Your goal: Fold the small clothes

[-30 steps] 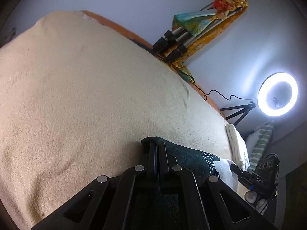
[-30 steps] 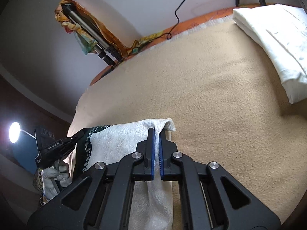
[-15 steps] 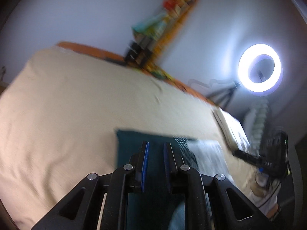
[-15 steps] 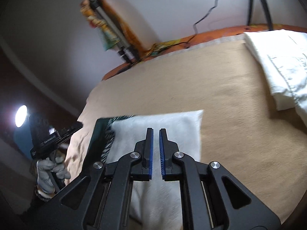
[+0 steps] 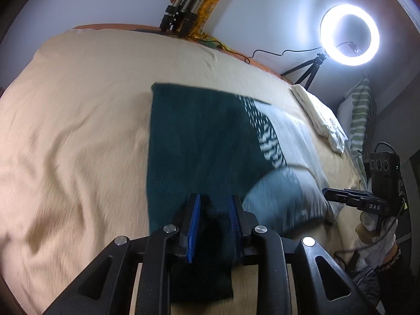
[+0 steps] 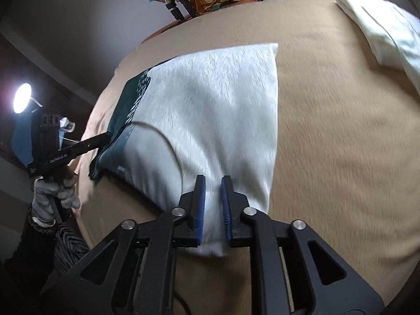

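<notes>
A wide beige blanket covers the bed, and on it the garment — dark green on one half, white on the other with a patterned band between — now lies spread flat, where a second ago only a bunched edge showed pinched at each set of fingertips. Its far edge has dropped onto the blanket, folded over toward the far side. A stack of folded white cloth sits well apart, near the bed's far corner, and the ring light glows on its tripod beyond. The left gripper has pulled back toward the garment's near edge; its jaws, clamped on green fabric before, are opening, and the green cloth lies between the blue pads without being pressed. The right gripper does likewise over the white half — jaws opening, white fabric under and between them, released rather than grasped. A gloved hand grips the left handle.
</notes>
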